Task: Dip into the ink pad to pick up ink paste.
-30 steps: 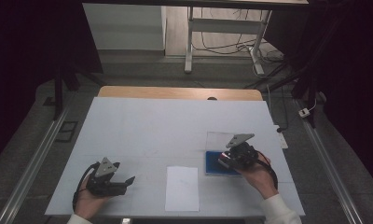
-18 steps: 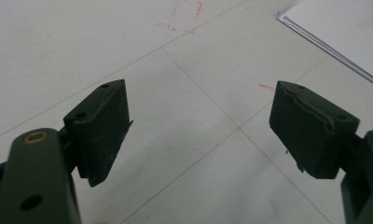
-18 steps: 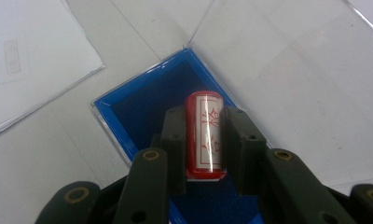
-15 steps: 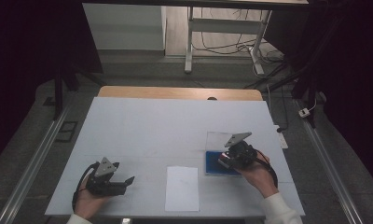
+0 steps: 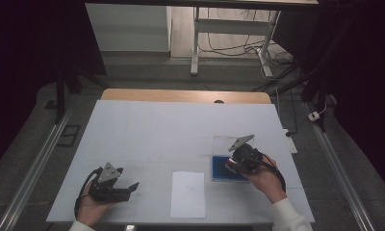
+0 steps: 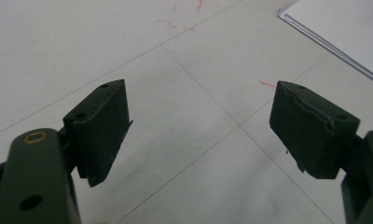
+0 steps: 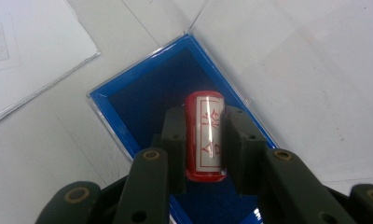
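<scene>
A red cylindrical stamp (image 7: 205,135) with a white label of red characters sits between the pads of my right gripper (image 7: 205,114), which is shut on it. The stamp hangs over the blue-lined inside of a small box (image 7: 142,102) whose clear lid (image 7: 278,60) lies open beside it. In the high view the right gripper (image 5: 231,166) is over that blue box (image 5: 219,173) at the right of the table. My left gripper (image 5: 131,189) rests at the front left, pointing right. Its jaws stand wide apart over bare table, so this left gripper (image 6: 201,100) is open.
A white sheet of paper (image 5: 188,194) lies at the table's front middle, between the two hands; its corner (image 6: 343,23) shows beyond the left jaws. The white table top (image 5: 171,130) has a wooden strip along its far edge. A desk frame and cables stand behind.
</scene>
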{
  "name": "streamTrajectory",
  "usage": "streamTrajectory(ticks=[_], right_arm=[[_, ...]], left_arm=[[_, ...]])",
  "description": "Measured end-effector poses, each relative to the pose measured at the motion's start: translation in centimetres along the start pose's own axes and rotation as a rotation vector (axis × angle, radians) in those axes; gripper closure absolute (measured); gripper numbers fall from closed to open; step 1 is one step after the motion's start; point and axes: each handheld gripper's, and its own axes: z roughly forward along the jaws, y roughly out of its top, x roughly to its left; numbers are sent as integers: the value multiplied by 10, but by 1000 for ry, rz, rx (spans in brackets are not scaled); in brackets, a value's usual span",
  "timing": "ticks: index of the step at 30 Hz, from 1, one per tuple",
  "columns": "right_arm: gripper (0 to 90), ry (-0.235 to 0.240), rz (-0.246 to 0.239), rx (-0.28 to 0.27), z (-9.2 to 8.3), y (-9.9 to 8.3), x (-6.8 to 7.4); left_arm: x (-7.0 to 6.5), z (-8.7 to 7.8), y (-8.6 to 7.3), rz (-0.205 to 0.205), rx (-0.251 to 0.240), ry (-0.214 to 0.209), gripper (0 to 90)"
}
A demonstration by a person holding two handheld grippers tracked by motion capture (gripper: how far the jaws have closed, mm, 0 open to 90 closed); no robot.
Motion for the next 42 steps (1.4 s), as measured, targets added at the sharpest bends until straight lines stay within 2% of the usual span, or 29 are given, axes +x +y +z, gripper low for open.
streamTrajectory(ticks=[10, 22, 24, 25, 26, 27, 30, 31, 35, 38, 42], right_arm=[[709, 2, -3, 10, 1, 1, 0], [706, 0, -9, -14, 0, -1, 1], [705, 17, -3, -32, -4, -1, -3], [704, 9, -4, -33, -5, -1, -3], [704, -13, 22, -77, -10, -1, -5], [704, 1, 29, -99, -14, 0, -5], [704, -7, 28, -123, -21, 2, -4], [703, -10, 26, -153, -29, 4, -1], [704, -7, 20, -177, -36, 5, 0], [703, 24, 37, -200, -40, 4, -1], [703, 30, 42, -200, -39, 4, -3]], left_arm=[[-1, 0, 1, -1, -4, -5, 200], [-1, 1, 1, 12, -2, -1, 201], [-1, 0, 1, 16, -6, 2, 202], [-2, 0, 1, 19, -11, 4, 202], [-2, -1, 1, 22, -14, 4, 203], [-2, -1, 2, 21, -17, 0, 203], [-3, -1, 2, 25, -13, 2, 202], [-3, -1, 2, 25, -13, 1, 202], [-3, -1, 2, 24, -12, 0, 202], [-2, -1, 1, 23, -8, -2, 202], [-3, 1, 1, 26, 1, -9, 202]])
